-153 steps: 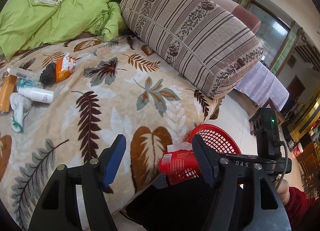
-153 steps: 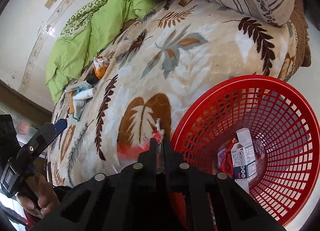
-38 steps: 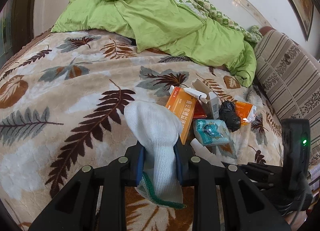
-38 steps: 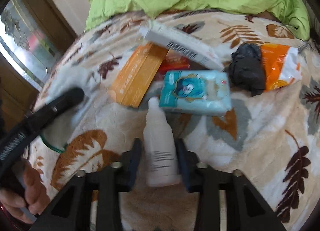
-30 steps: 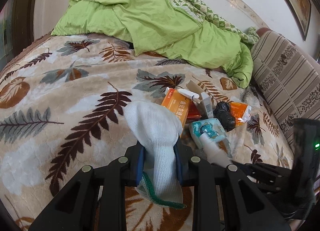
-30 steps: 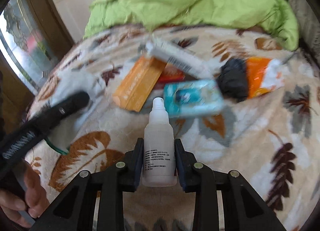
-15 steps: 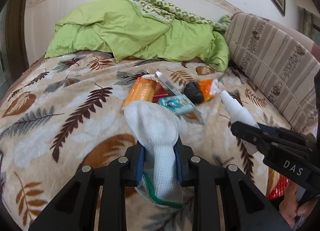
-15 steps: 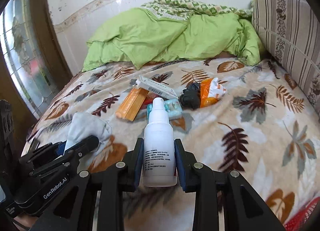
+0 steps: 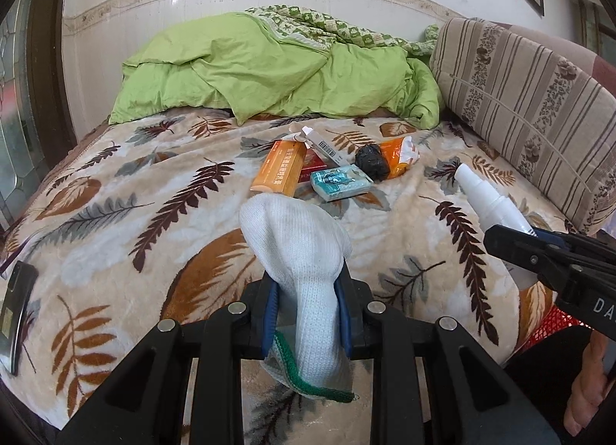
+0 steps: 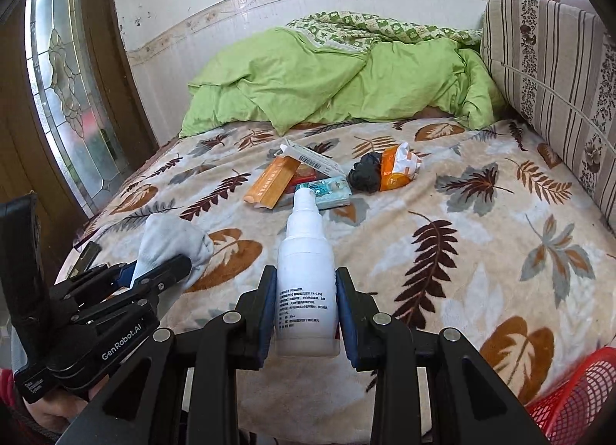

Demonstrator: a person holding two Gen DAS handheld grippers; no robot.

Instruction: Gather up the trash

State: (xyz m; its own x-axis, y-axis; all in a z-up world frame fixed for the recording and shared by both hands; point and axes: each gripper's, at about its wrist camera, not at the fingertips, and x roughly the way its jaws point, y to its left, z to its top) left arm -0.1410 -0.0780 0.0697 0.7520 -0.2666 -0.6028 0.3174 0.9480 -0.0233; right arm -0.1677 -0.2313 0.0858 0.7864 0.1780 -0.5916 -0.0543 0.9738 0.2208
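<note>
My left gripper (image 9: 308, 304) is shut on a white sock with a green cuff (image 9: 300, 252), held above the near edge of the bed; it also shows in the right wrist view (image 10: 173, 243). My right gripper (image 10: 306, 310) is shut on a white spray bottle (image 10: 306, 283), seen in the left wrist view (image 9: 489, 202) at the right. Trash lies mid-bed: an orange box (image 9: 279, 171), a white box (image 9: 323, 144), a teal tissue pack (image 9: 340, 184), a black bag (image 9: 371, 162) and an orange wrapper (image 9: 400, 152). A red basket (image 10: 577, 402) shows at the lower right.
A leaf-patterned blanket (image 9: 134, 214) covers the bed. A green duvet (image 9: 277, 71) is bunched at the far end, and a striped bolster (image 9: 527, 98) runs along the right. A dark phone (image 9: 15, 302) lies at the left edge. A glazed door (image 10: 61, 71) stands left.
Both grippers have lifted and drawn back from the trash pile toward the near edge of the bed, still holding the sock and the bottle. The red basket has come into view.
</note>
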